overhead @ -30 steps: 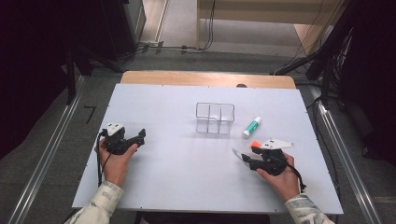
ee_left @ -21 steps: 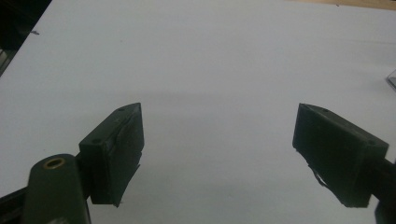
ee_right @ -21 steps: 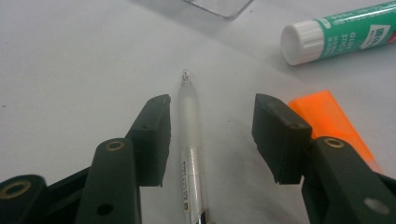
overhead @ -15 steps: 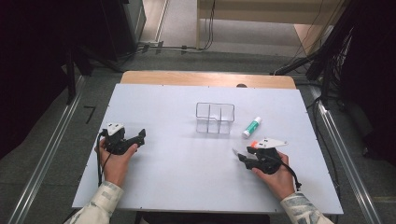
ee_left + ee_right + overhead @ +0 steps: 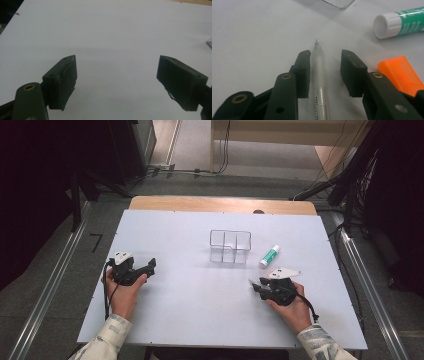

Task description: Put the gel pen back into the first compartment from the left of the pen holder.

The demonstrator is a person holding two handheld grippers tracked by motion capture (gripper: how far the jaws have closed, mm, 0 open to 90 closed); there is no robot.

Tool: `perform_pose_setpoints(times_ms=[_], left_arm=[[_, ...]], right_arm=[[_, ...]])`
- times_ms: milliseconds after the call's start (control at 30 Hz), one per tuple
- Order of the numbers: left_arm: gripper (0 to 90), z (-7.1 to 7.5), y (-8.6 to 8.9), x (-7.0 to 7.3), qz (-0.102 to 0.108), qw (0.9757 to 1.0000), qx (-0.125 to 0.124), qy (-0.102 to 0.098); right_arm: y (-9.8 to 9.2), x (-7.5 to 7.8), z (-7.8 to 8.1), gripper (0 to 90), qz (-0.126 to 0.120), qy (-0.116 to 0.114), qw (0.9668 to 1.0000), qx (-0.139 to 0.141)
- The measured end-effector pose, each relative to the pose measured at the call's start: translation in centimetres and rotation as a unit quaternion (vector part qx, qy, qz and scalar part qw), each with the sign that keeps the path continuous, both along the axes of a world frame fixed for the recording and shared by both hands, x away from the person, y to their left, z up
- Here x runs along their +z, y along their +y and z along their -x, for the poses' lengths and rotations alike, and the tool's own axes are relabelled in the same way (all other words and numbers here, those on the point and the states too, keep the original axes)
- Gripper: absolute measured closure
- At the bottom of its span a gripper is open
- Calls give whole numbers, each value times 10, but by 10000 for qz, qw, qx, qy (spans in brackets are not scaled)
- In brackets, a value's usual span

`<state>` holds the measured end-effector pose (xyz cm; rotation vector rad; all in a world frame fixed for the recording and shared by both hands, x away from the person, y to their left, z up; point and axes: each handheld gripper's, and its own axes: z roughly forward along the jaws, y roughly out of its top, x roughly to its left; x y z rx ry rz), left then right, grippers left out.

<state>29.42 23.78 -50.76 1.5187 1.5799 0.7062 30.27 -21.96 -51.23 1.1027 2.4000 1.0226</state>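
Observation:
A clear pen (image 5: pixel 319 72) lies on the white table (image 5: pixel 190 320), tip pointing away. My right gripper (image 5: pixel 325 60) straddles it and its jaws have just been closing. The left pad is at the pen's side and the right pad stands apart, so the gripper is open. In the high view the right gripper (image 5: pixel 256 288) rests at the right front. An orange marker (image 5: pixel 402 72) lies just right of its jaws. A white and green glue stick (image 5: pixel 399 22) lies farther off. My left gripper (image 5: pixel 116 82) stands wide open over bare table, held at the left front (image 5: pixel 150 265).
A clear compartmented holder (image 5: pixel 230 246) stands at the table's middle back, with the glue stick (image 5: pixel 269 256) to its right. Dark floor, cables and rails surround the table. Its wooden far edge (image 5: pixel 220 204) shows behind.
The right hand has slid slightly left and nearer the front edge, and the orange marker beside it is now covered by the gripper's plate. The left hand has kept still.

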Motion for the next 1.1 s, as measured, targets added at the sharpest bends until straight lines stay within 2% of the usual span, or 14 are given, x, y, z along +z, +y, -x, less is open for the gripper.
perform_pose_setpoints(times_ms=[433, 633, 1100], left_arm=[[173, 0, -1, 0, -5, 10000, -24, -20], [173, 0, -1, -1, -19, 10000, -18, -21], [173, 0, 0, 0, -20, 10000, -11, -35]], right_arm=[[2, -1, 0, 704, 26, -42, 10000, 40], [3, -1, 0, 781, 16, -22, 10000, 94], [3, 1, 0, 788, 21, 30, 9999, 100]])
